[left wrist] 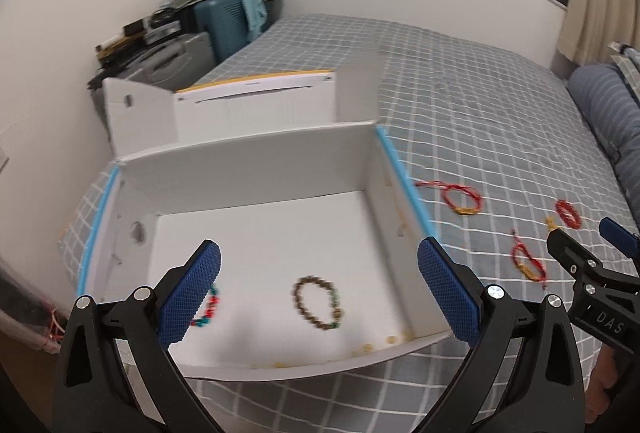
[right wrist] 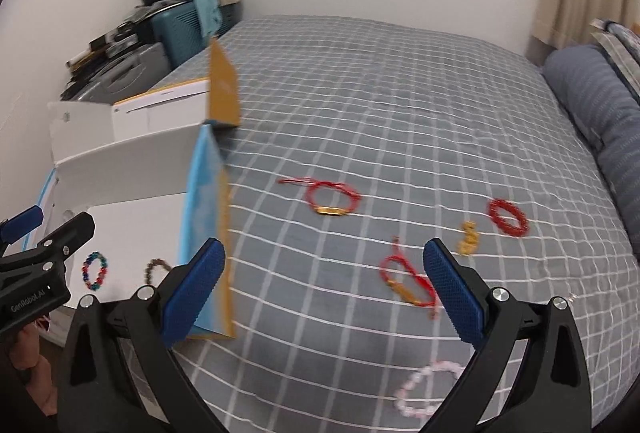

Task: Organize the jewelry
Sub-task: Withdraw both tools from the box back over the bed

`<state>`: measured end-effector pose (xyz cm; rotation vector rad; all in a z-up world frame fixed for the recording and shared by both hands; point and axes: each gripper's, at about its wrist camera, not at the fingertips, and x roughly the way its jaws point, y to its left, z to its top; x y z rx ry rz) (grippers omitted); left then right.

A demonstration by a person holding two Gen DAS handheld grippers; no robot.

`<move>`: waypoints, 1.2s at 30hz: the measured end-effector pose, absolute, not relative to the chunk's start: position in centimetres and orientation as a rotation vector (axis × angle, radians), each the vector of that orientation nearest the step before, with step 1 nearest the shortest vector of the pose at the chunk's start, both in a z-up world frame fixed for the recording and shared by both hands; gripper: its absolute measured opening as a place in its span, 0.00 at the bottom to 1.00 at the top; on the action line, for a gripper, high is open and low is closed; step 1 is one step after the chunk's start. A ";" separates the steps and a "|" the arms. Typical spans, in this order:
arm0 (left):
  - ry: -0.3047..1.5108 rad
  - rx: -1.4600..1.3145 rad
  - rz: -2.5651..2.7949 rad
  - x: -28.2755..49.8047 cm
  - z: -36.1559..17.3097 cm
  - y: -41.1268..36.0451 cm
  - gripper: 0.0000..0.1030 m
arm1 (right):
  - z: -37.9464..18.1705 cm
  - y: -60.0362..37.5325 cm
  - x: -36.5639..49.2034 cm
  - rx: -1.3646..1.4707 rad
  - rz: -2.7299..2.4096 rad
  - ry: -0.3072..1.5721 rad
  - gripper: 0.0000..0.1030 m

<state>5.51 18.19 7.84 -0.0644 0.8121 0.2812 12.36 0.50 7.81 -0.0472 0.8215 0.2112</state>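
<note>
A brown beaded bracelet (left wrist: pixel 318 303) and a multicoloured bracelet (right wrist: pixel 95 270) lie in the open white box (left wrist: pixel 256 169) on the checked bed (right wrist: pixel 400 93). At the box's 3 o'clock – red cord bracelets (right wrist: pixel 331 196), a gold charm (right wrist: pixel 468 239), a pink bracelet (right wrist: pixel 424 389). Left gripper (left wrist: pixel 318 295) and right gripper (right wrist: pixel 322 289) hang empty, fingers spread wide
</note>
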 end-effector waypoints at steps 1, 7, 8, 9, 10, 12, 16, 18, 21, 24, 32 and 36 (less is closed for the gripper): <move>0.810 -0.062 0.274 5.7 7.8 17.7 0.94 | 7.9 -0.5 12.4 -0.043 0.195 0.820 0.93; 0.812 -0.069 0.170 6.9 6.9 13.7 0.94 | 8.0 -6.2 12.7 -0.017 0.107 0.814 0.93; 0.820 -0.062 0.161 7.3 6.7 12.8 0.94 | 8.0 -7.2 12.7 -0.012 0.091 0.816 0.93; 0.822 -0.061 0.144 7.6 6.4 12.0 0.94 | 7.9 -8.1 12.8 -0.007 0.076 0.818 0.93; 0.823 -0.061 0.122 7.9 6.2 11.1 0.94 | 7.8 -9.2 12.8 -0.001 0.060 0.821 0.93; 0.827 -0.061 0.099 8.5 5.8 9.9 0.94 | 7.6 -11.5 12.9 0.004 0.018 0.818 0.93; 0.861 -0.086 0.033 10.2 4.2 6.5 0.94 | 7.2 -15.0 12.8 0.007 -0.061 0.792 0.93; 0.865 -0.068 0.018 10.9 3.6 4.9 0.94 | 6.8 -16.9 13.0 0.018 -0.084 0.797 0.93; 0.871 -0.056 -0.016 12.0 2.7 2.4 0.94 | 6.1 -19.2 13.2 0.014 -0.130 0.797 0.93; 0.875 -0.042 -0.029 13.2 1.8 0.7 0.94 | 5.1 -21.5 13.6 0.024 -0.153 0.817 0.93; 0.927 -0.013 -0.030 16.5 -2.9 -1.5 0.94 | 1.3 -26.8 15.1 0.030 -0.186 0.913 0.88; 0.957 -0.014 -0.030 17.3 -4.8 -1.6 0.94 | -0.7 -28.7 15.8 0.052 -0.207 0.965 0.87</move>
